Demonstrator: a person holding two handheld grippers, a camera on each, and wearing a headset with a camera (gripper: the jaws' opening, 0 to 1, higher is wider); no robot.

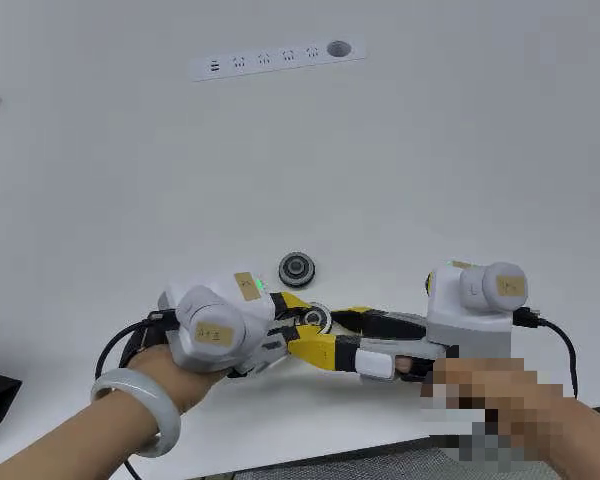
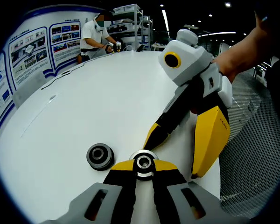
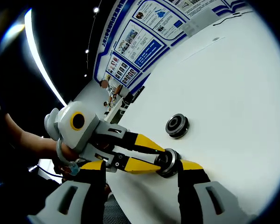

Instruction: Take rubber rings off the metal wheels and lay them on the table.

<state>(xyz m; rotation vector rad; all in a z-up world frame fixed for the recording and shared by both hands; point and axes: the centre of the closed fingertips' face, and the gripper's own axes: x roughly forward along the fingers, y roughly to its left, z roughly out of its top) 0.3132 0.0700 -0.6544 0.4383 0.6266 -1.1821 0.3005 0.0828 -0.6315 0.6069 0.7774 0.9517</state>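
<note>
left gripper has its jaws clamped tight on a metal wheel. right gripper is spread wide apart right beside it. second wheel sits on the table at 11 o'clock

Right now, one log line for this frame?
left gripper: shut on wheel | right gripper: open, beside it | second wheel: on table, apart

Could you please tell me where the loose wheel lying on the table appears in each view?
Head view: the loose wheel lies near the centre.
Left gripper view: lower left, left of the jaws.
Right gripper view: slightly right of centre.
Shared landmark: the clamped wheel between yellow jaws, close beside it.
</note>
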